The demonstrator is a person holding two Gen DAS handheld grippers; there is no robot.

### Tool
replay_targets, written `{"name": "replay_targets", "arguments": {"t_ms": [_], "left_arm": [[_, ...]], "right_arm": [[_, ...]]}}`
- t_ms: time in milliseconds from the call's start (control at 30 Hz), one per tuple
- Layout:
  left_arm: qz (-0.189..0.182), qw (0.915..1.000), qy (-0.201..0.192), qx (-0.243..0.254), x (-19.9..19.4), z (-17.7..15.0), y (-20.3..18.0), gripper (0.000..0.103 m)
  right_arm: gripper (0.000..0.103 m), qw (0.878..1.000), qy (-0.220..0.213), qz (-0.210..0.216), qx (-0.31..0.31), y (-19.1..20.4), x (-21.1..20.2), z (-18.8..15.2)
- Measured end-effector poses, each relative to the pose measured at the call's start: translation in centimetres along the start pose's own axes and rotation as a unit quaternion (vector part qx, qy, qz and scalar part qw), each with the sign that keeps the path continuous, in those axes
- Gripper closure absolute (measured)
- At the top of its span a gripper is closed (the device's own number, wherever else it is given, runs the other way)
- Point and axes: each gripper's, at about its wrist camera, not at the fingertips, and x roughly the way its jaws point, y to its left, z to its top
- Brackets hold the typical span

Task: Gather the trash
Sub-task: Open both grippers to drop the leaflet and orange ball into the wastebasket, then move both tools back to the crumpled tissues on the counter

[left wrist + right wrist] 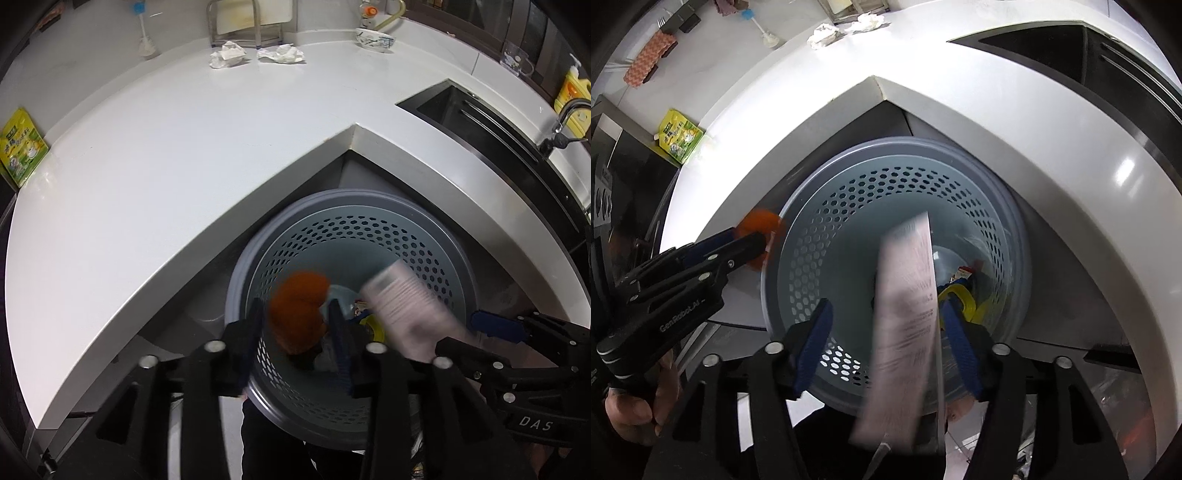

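Right gripper [886,343] spread, receipt [905,325] loose; left gripper [295,332] spread round orange peel [299,314] — either could miss bin [461,266] w/ drift

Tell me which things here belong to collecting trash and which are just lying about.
Job: perforated bin, orange peel, printed paper slip, two crumpled tissues on the counter.
Lying about: green packet, bowl, soap bottle, brush.

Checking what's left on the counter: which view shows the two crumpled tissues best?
The left wrist view: both tissues lie apart and unobstructed on the counter by a metal rack. The right wrist view shows them small and squeezed at its top edge.
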Motion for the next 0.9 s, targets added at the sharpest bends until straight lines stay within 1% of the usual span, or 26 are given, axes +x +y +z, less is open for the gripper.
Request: {"name": "replay_targets", "arguments": {"t_ms": [33,400,533,733,900], "left_arm": [[0.001,1.0000,-0.003,-0.002,-0.2,0.0,0.1,0.046],[-0.001,0.9999,-0.014,-0.009,-1.7,0.8,0.6,0.046],[-0.002,0.9996,-0.026,-0.012,-2.9,1.8,1.3,0.040],[0.002,0.9981,-0.060,-0.018,-5.1,4.9,3.4,0.030],[0.013,0.9954,-0.093,-0.022,-6.3,8.7,6.3,0.022]], "right_arm": [[0.042,1.000,-0.001,0.001,0.001,0.0,-0.1,0.0],[0.042,1.000,-0.013,0.003,0.009,0.1,-1.5,0.3],[0.042,0.999,-0.032,0.007,0.007,0.9,-2.6,1.1],[0.041,0.997,-0.070,0.005,-0.008,2.6,-4.4,4.4],[0.038,0.994,-0.109,-0.003,-0.012,3.9,-5.3,8.4]]}}
